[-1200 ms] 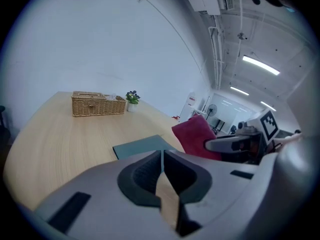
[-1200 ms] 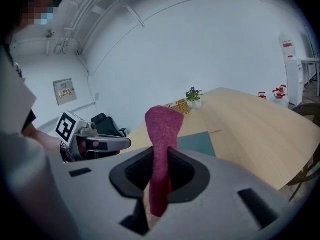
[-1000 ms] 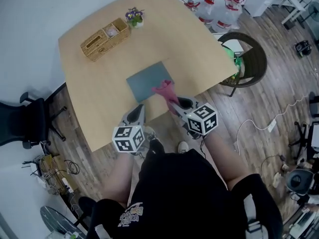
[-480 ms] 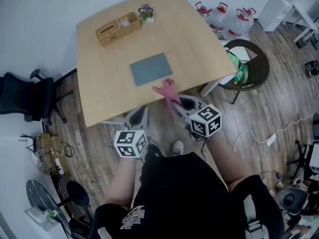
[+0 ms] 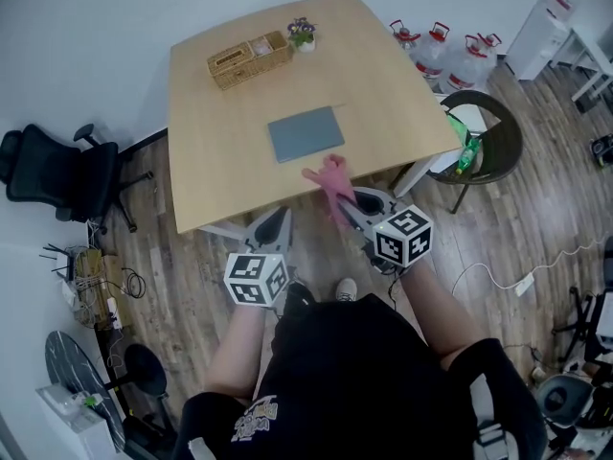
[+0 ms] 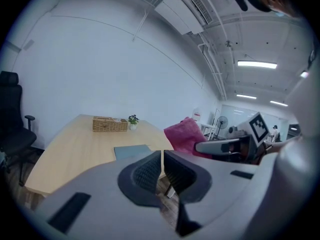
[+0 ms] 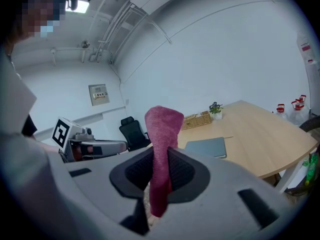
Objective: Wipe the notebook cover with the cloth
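A grey-blue notebook (image 5: 306,133) lies flat near the middle of the wooden table (image 5: 220,161); it also shows as the notebook (image 6: 131,151) and the notebook (image 7: 206,147) in the gripper views. My right gripper (image 5: 343,205) is held off the table's near edge, shut on a pink cloth (image 5: 330,182) that sticks up between its jaws, cloth (image 7: 161,149). My left gripper (image 5: 279,220) hangs beside it, below the table edge, shut with nothing between its pads (image 6: 162,170). Both grippers stand apart from the notebook.
A wicker basket (image 5: 249,58) and a small potted flower (image 5: 303,34) sit at the table's far side. A black office chair (image 5: 57,175) stands left of the table, a dark round chair (image 5: 488,147) at its right, and water jugs (image 5: 450,51) behind that.
Both grippers have drawn back from the table toward the person and risen; the cloth, earlier over the notebook's near edge, now hangs off the table edge. The notebook lies bare.
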`<move>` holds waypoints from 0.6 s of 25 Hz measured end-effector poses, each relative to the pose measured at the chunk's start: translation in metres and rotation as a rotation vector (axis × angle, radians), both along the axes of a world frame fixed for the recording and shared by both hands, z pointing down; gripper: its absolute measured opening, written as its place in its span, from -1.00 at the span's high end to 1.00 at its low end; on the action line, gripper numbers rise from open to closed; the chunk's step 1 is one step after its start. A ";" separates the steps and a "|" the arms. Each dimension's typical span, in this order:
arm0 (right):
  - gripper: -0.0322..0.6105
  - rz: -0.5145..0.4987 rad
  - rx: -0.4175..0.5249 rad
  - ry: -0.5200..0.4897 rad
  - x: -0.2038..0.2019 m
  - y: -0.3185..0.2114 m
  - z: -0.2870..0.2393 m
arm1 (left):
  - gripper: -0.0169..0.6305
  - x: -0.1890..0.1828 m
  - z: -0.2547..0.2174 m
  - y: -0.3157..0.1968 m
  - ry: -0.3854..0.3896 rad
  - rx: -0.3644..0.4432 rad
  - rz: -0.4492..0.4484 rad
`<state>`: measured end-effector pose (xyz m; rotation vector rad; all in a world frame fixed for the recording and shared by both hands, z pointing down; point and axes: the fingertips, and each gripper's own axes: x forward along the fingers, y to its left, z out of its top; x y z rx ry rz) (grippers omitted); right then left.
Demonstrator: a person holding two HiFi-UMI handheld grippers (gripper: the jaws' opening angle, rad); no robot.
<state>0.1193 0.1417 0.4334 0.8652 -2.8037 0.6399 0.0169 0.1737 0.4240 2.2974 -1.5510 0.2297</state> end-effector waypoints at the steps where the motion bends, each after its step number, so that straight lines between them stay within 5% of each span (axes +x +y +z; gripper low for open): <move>1: 0.69 0.000 0.003 0.001 -0.001 0.001 -0.002 | 0.89 -0.001 -0.001 0.002 0.002 0.002 0.001; 15: 0.69 -0.004 0.008 0.006 -0.005 0.008 -0.004 | 0.89 -0.002 -0.008 0.008 0.003 0.010 0.014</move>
